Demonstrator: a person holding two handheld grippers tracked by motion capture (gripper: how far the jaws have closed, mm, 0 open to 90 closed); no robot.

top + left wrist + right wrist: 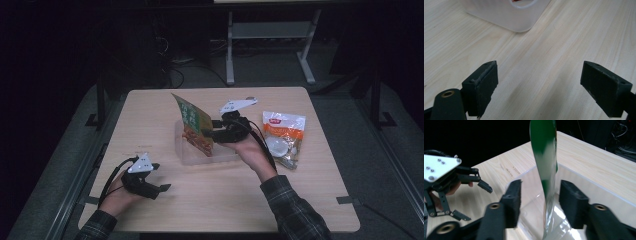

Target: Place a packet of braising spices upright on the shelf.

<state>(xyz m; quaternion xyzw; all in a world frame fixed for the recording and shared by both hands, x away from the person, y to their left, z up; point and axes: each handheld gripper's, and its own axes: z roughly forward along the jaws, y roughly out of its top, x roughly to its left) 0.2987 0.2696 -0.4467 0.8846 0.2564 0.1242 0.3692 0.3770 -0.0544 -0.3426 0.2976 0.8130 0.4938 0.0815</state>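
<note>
Room: dark; 1 pale wood table [165, 200].
Left gripper [161, 175]: at 7 o'clock on table, jaws wide, holding nothing.
Clear tub [186, 156]: 1, table centre.
Green packet [194, 125]: 1, upright in tub.
Right gripper [206, 133]: jaws apart either side of packet, no contact w/ it.
Orange-white bag [285, 134]: 1, flat, at 3 o'clock.

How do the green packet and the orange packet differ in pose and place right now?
The green packet stands on edge in the clear tub; the orange packet lies flat on the table, right of the tub. The green packet sits between the open jaws of the right tongs; nothing is near the orange packet. The green one is mostly green, the orange one white and orange. Both are printed snack packs.
</note>
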